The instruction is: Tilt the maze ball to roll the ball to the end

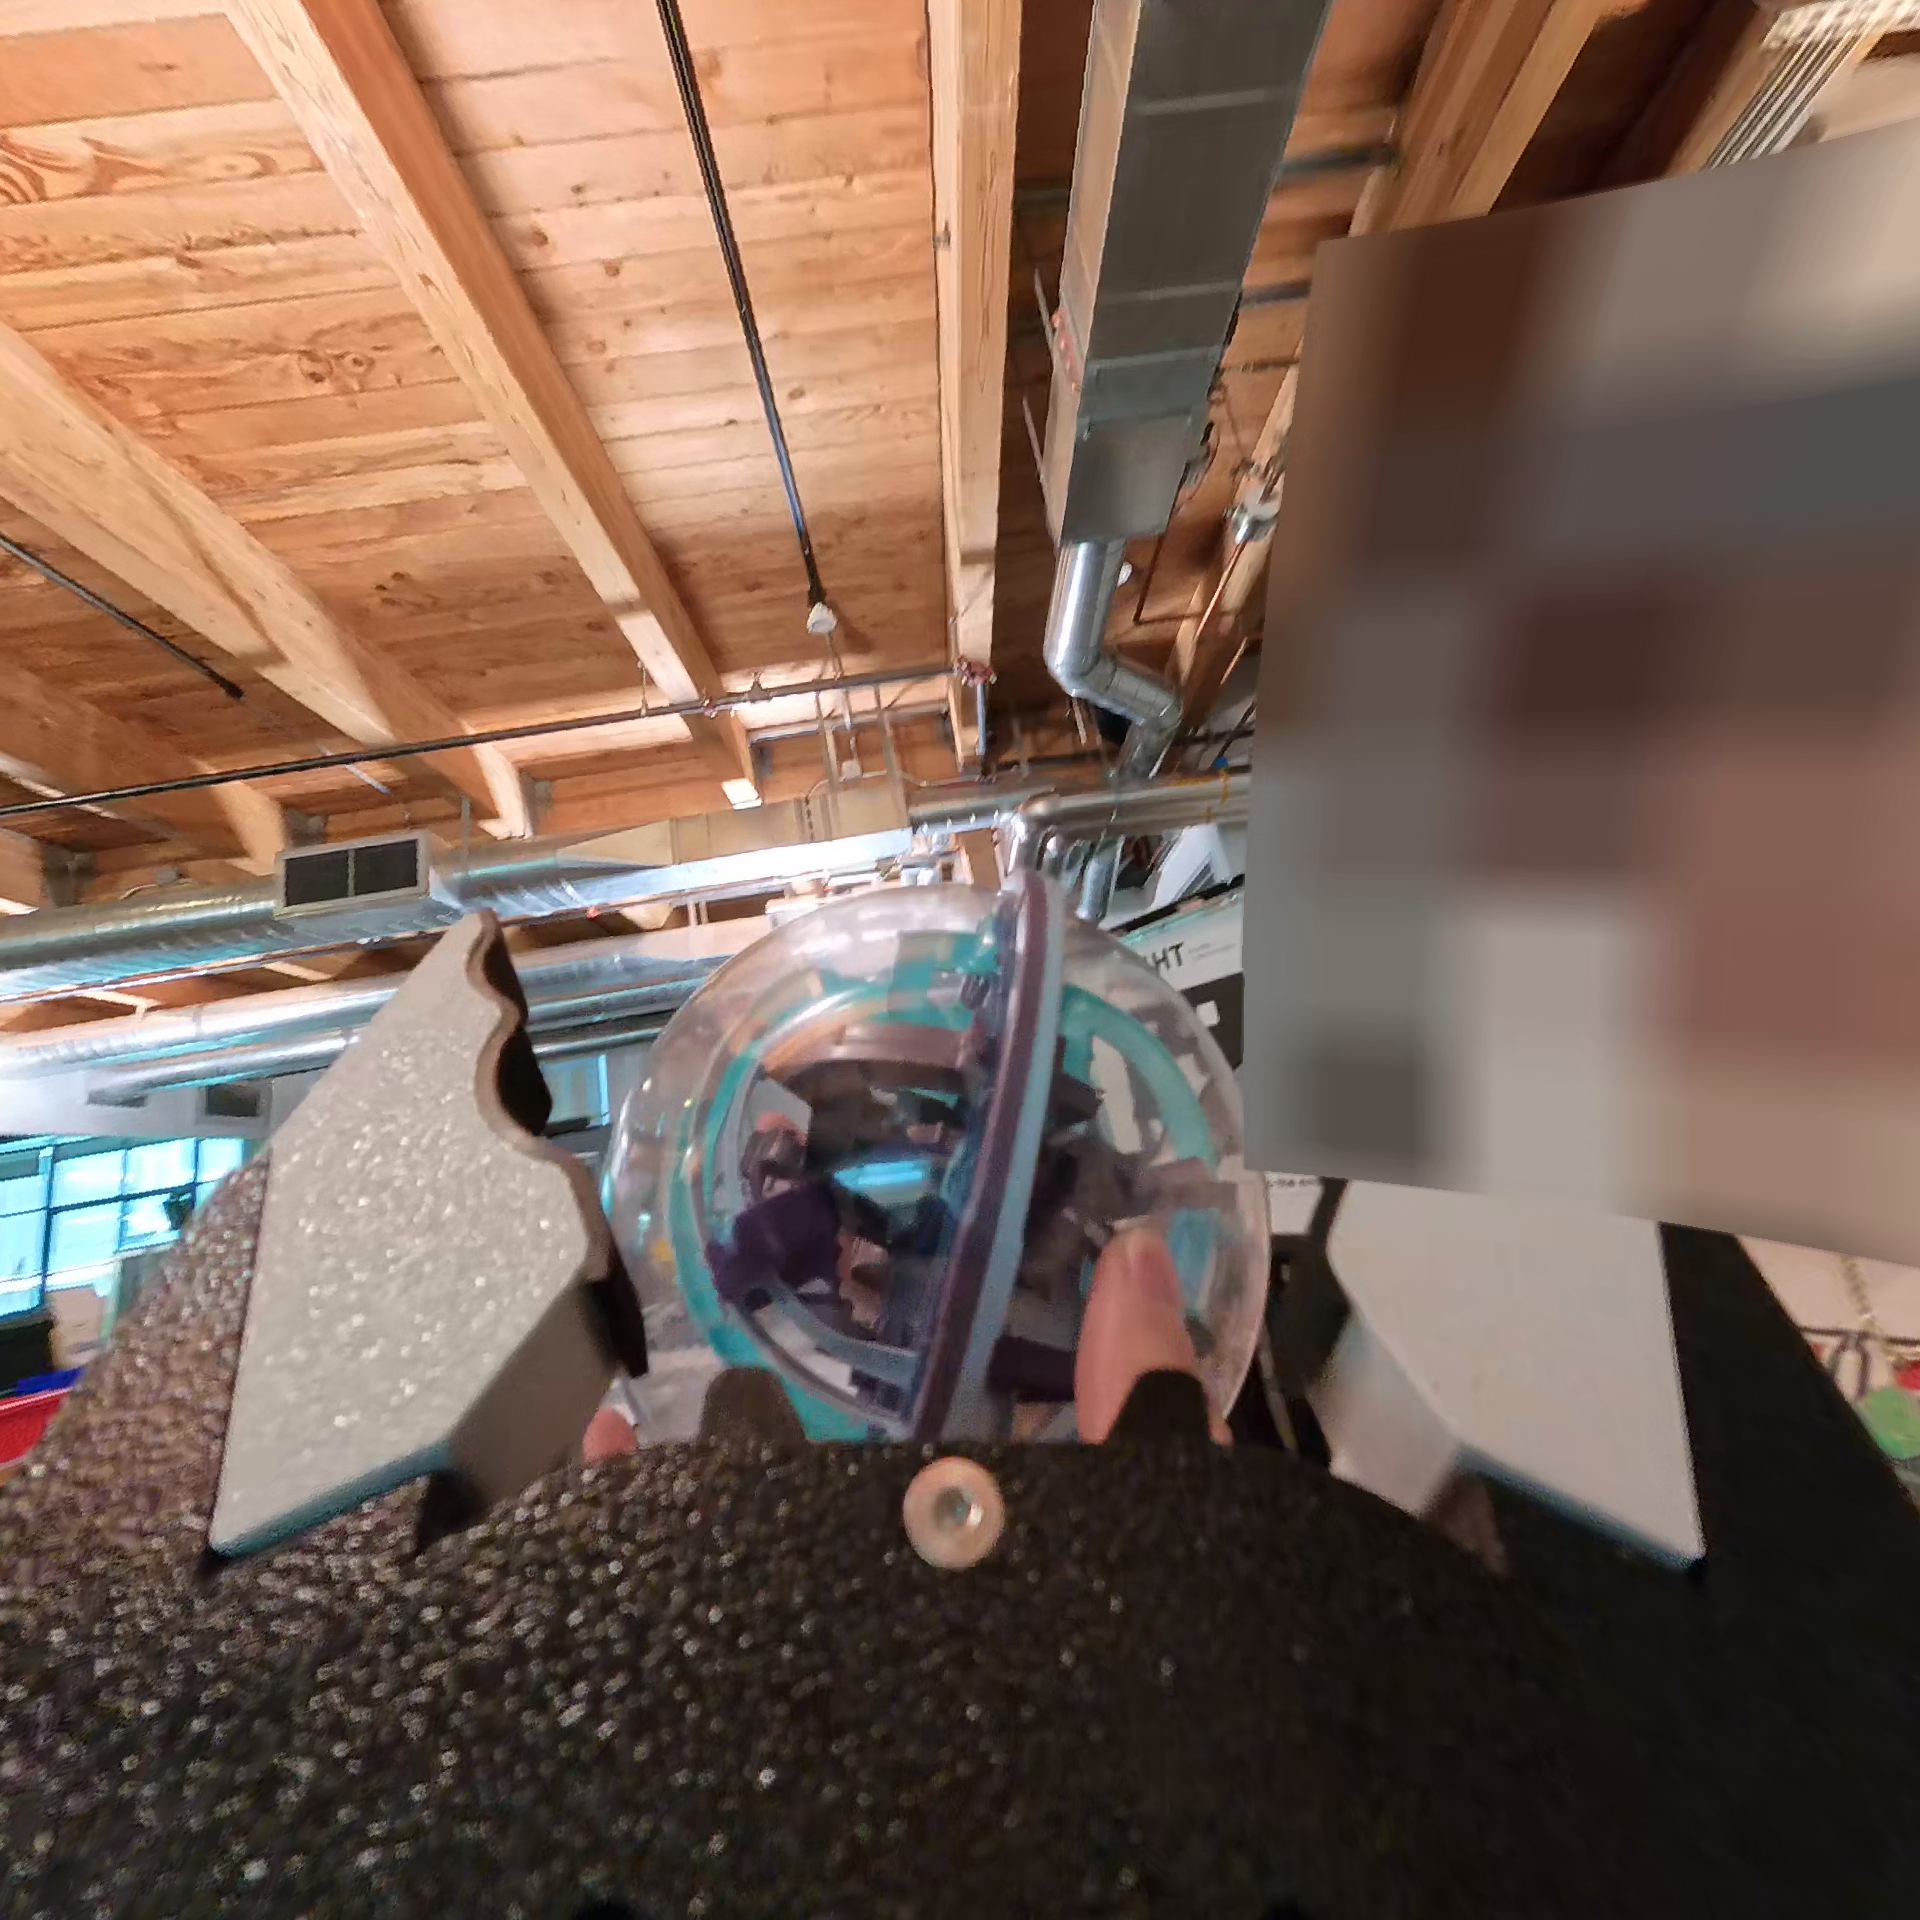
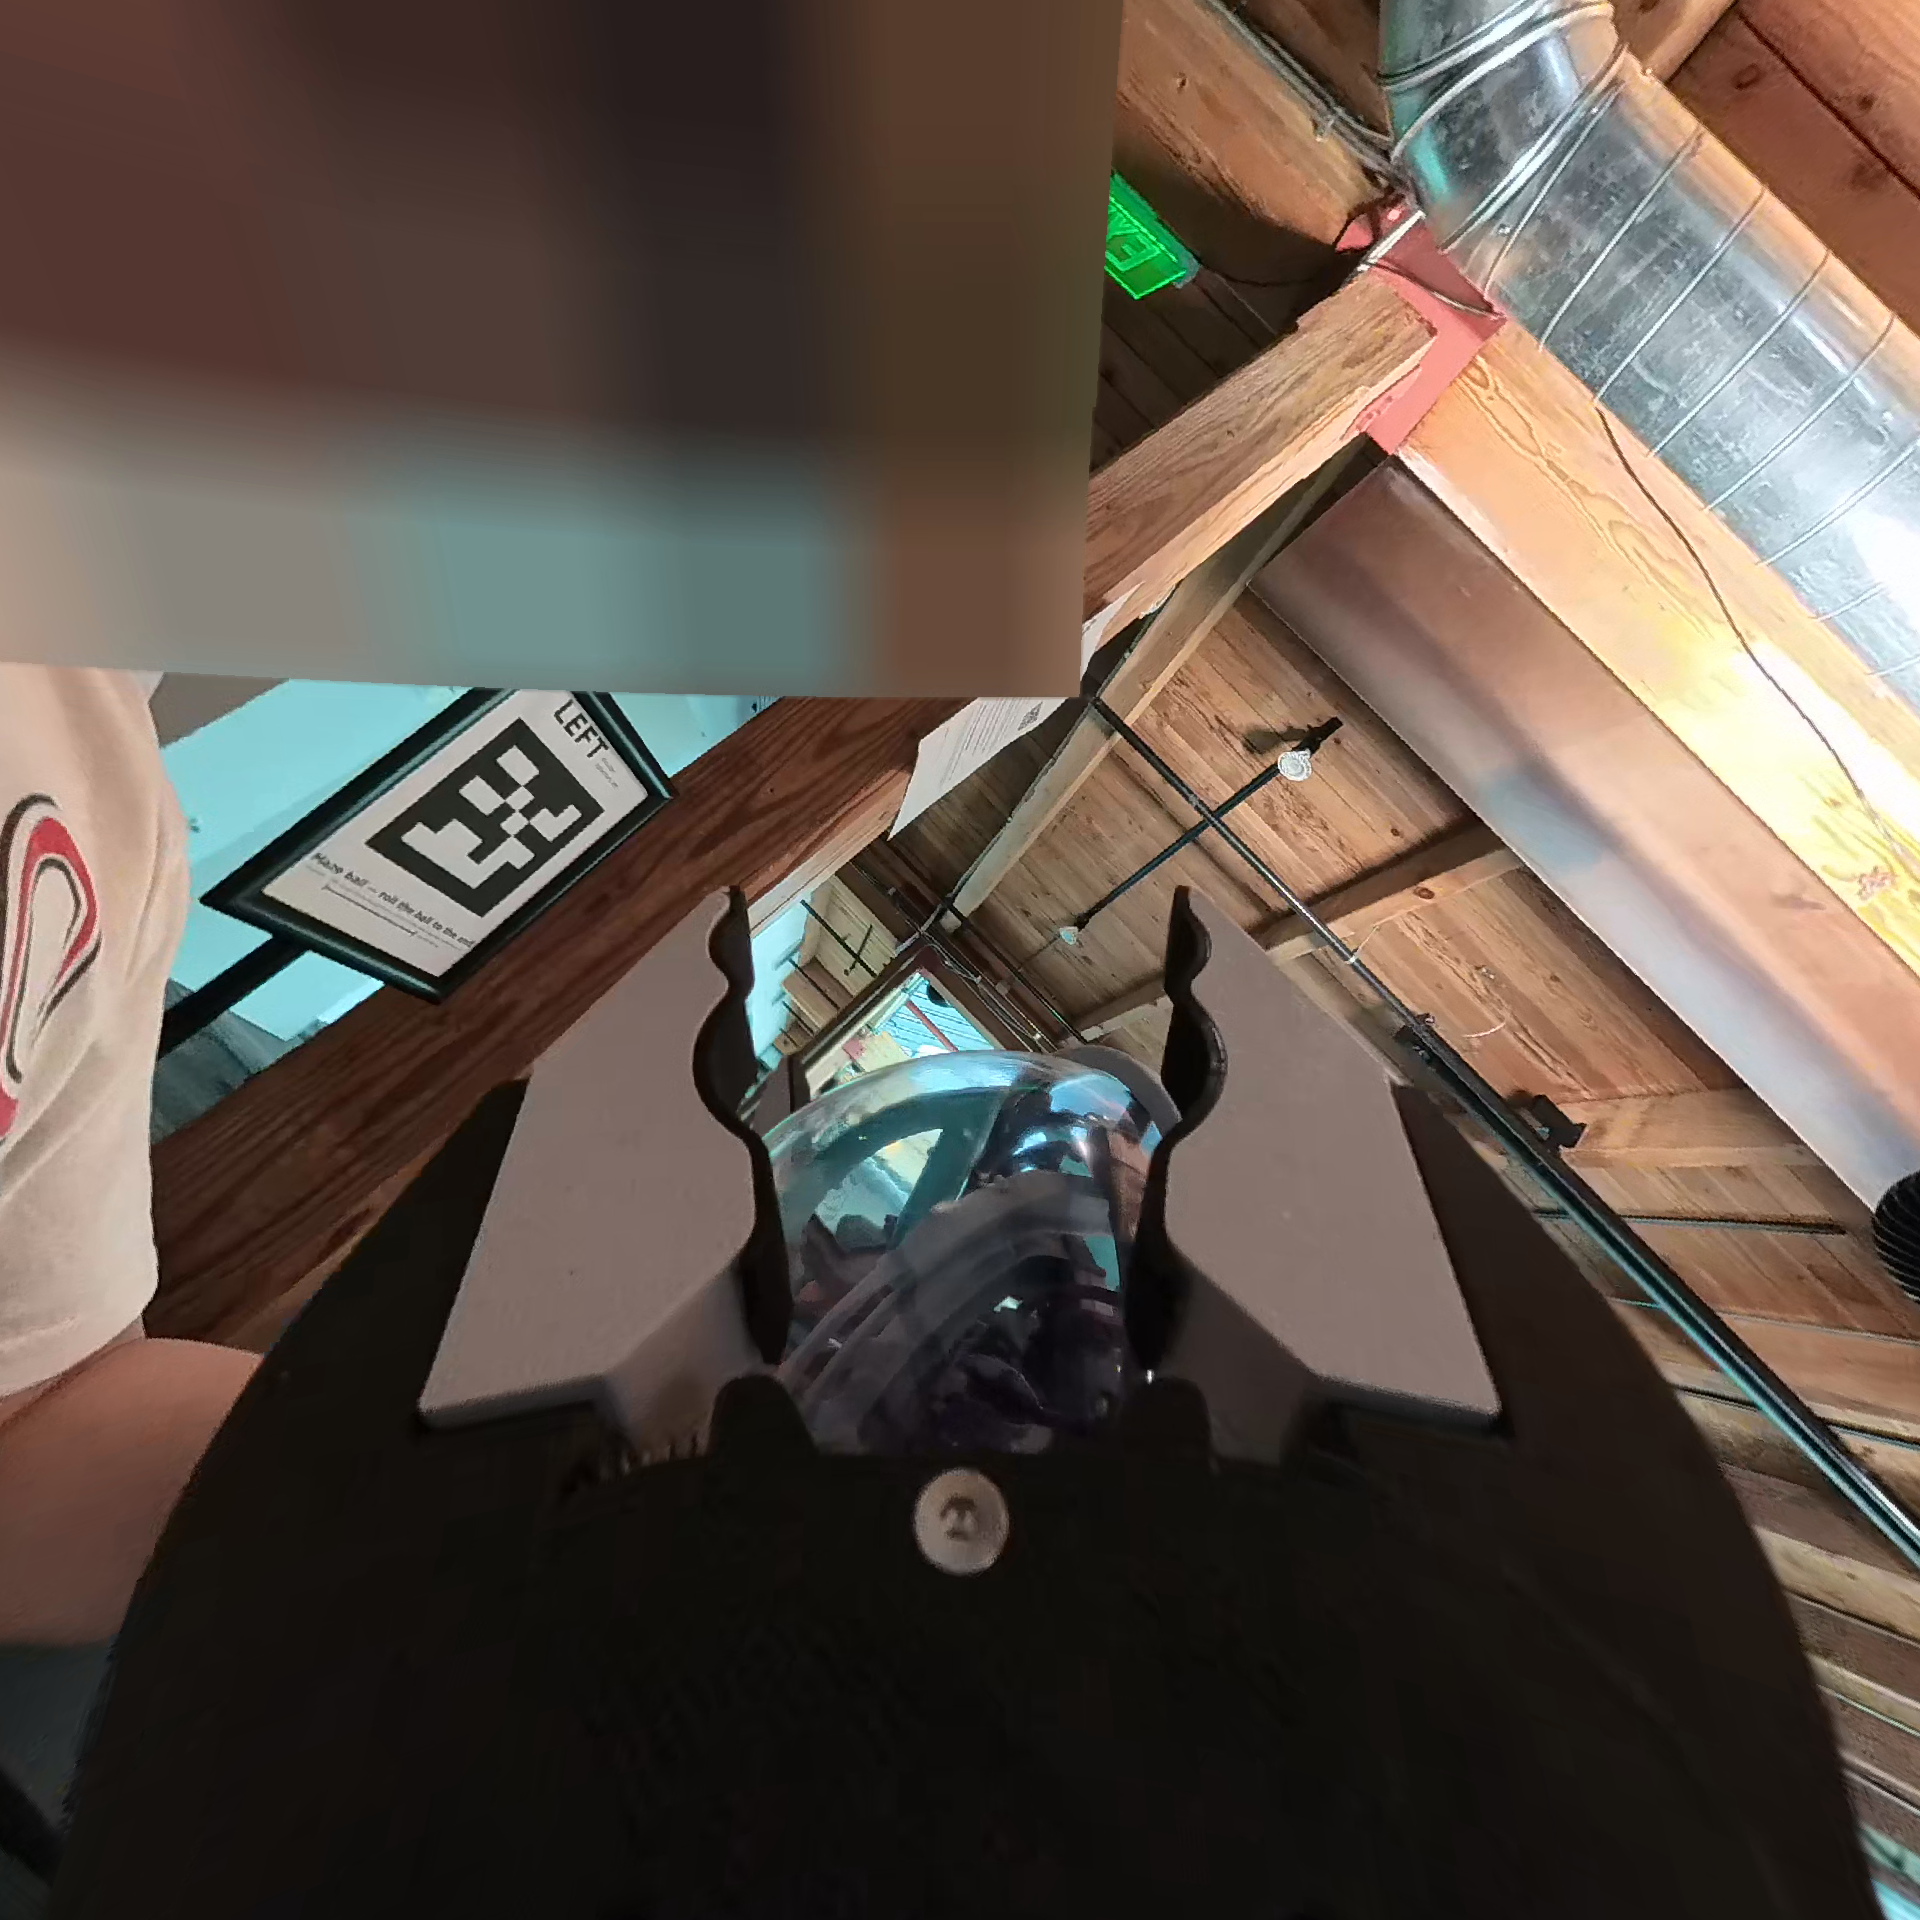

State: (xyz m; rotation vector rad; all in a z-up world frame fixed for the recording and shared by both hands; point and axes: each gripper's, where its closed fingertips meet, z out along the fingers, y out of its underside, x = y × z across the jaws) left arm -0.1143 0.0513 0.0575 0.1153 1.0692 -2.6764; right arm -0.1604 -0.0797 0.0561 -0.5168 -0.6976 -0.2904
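Left wrist view looks up toward the wooden ceiling (image 1: 436,395), and your left tool (image 1: 940,1174) stands wide open around the maze ball (image 1: 935,1174). The clear sphere sits in the gap between the two grey fingers; the near finger (image 1: 416,1195) seems to touch its shell, the other is apart from it. A bare fingertip (image 1: 1138,1320) presses on the lower side of the sphere, so a hand helps to carry it there.

In the right wrist view your right tool (image 2: 961,1143) is much narrower, and its black wavy pads (image 2: 748,1174) close on both sides of the same maze ball (image 2: 935,1247). I judge this tool has the real hold.

The purple seam ring (image 1: 1003,1143) runs almost upright, a little leaned, so the two halves lie left and right of it. The coming tilt turns on this: the sphere lies straight ahead of both tools, and the right one is the one to rotate. The small ball inside I cannot find; the tracks are too crowded and reflective.
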